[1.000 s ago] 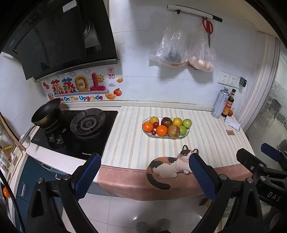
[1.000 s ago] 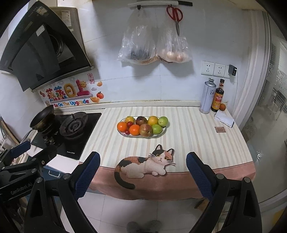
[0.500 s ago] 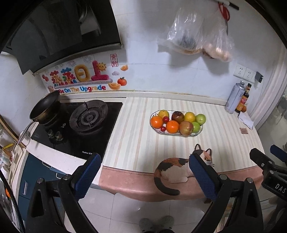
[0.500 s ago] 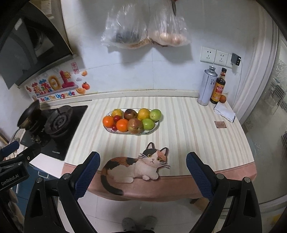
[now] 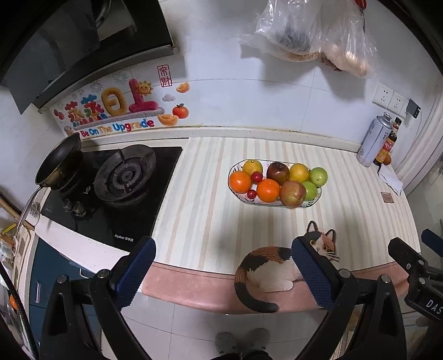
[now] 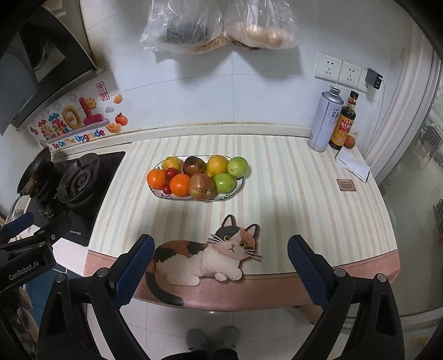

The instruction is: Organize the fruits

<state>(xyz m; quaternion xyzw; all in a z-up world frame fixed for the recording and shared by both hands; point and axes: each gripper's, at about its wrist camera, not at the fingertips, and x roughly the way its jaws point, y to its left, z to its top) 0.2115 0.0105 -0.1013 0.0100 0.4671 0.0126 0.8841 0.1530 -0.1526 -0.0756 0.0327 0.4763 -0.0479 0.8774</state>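
lying well beyond both spread grippers (image 5: 221, 265) (image 6: 220, 263), fruit plate (image 6: 238, 186).

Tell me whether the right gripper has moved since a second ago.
Yes. The right gripper has come forward and tilted down toward the counter: the fruit plate and wall sockets look larger, and the hanging bags' tops are cut off.

hanging bags (image 6: 221, 25) cut off, bottle label (image 6: 344, 126) unreadable
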